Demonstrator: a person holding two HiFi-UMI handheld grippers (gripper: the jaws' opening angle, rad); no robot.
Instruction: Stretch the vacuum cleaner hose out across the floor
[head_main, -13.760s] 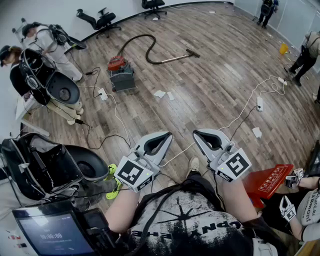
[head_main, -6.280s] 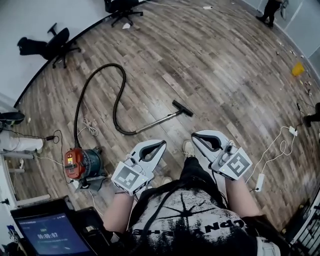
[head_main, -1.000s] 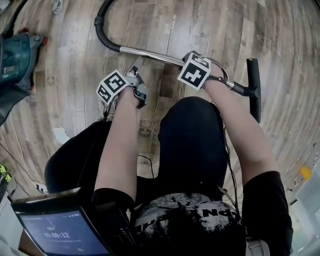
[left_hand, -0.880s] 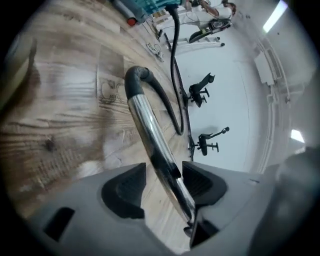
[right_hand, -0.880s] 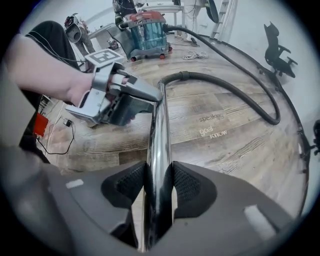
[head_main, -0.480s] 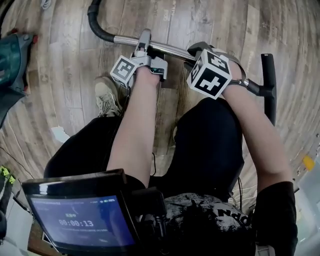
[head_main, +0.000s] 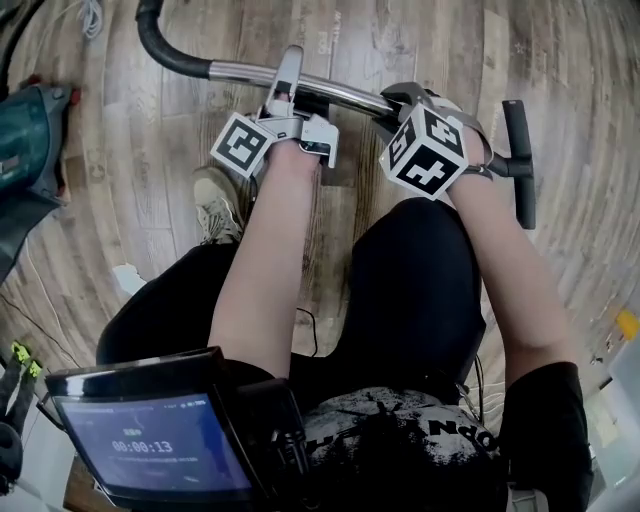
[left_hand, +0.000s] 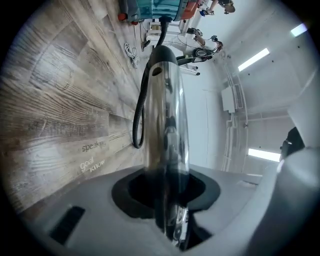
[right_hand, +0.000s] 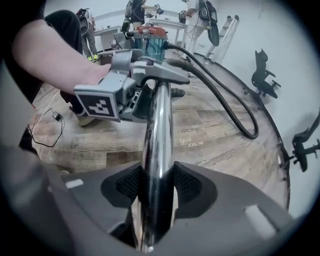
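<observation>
Left gripper (head_main: 291, 85) has just been closing its jaws, and the chrome wand (head_main: 240, 72) runs between them. In the left gripper view the dark pads sit against the tube on both sides, so it reads as a grip. The right gripper (head_main: 405, 100) is clamped on the same wand nearer the floor nozzle (head_main: 519, 170), with its ribbed pads pressed to the metal.

In the head view the wand crosses the top of the scene from 11 o'clock to 2 o'clock. The black hose (head_main: 160, 45) joins it at the 11 o'clock end and curls off the top edge. The teal canister (head_main: 30, 140) sits at 9 o'clock on the wooden floor (head_main: 400, 40). In the right gripper view the hose leaves the canister at 12 o'clock and swings out in a bend toward 3 o'clock, so it is not yet laid straight.

The wand is rigid, so a pull on it should pass directly to the hose. Its polished surface looks slippery and may twist or slide in the pads. Two spaced grips should keep the nozzle end from swinging. The hose looks soft and light and will likely trail wherever the wand leads. The canister looks heavier and may drag along if the pull goes past the slack. The wand near the hose joint is probably the best hold.
</observation>
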